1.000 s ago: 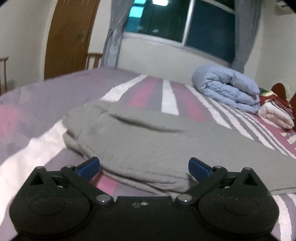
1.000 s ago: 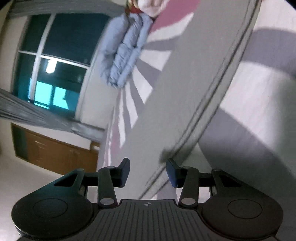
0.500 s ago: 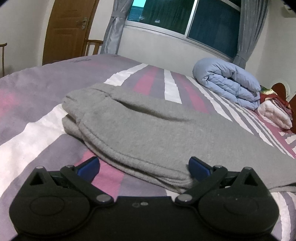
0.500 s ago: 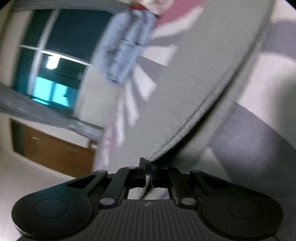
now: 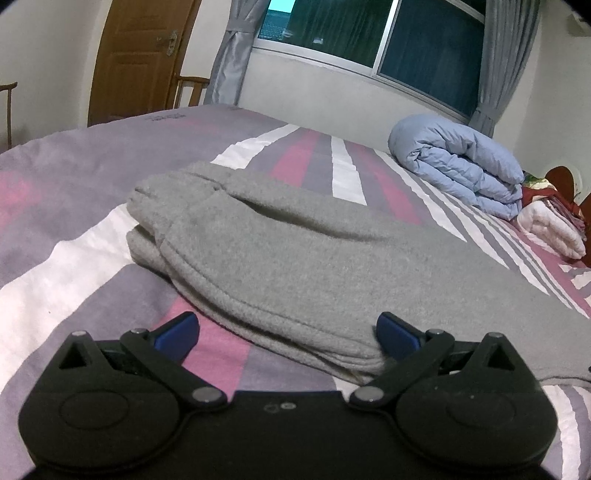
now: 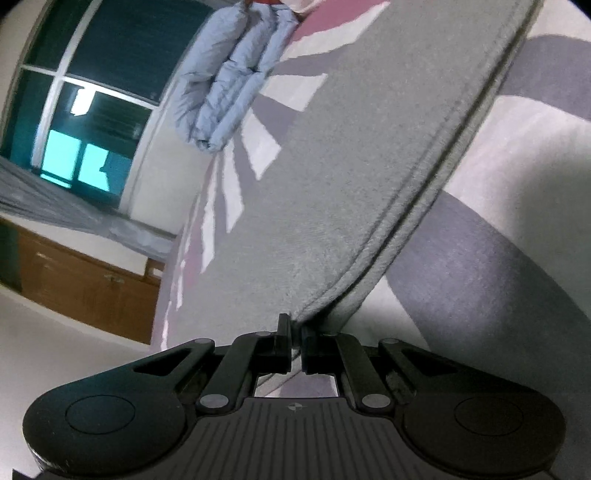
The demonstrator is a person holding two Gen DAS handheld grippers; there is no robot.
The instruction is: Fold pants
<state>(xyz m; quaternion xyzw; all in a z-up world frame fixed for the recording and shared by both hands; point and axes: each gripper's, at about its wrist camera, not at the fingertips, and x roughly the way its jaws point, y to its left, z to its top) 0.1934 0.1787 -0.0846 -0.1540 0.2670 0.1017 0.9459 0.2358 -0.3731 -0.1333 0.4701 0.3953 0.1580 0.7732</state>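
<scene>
In the left wrist view, the left gripper has its jaws spread wide, holding nothing. The grey pants lie folded lengthwise on the striped bedspread, and their layered near edge runs into the gap between the jaws: the right blue pad sits against that edge, while the left pad is over bare bedspread, apart from the cloth. Ahead of the jaws the waistband end bulges up. Farther ahead and to the right lies a rolled blue quilt (with white and red bedding just past it), and a window with grey curtains is at the back.

In the right wrist view, which is rolled steeply, the right gripper has its jaws pressed together on the hem edge of the pants, a thin sliver of cloth pinched between them. From the jaws the grey fabric stretches ahead and up to the right. The quilt shows ahead to the left.
</scene>
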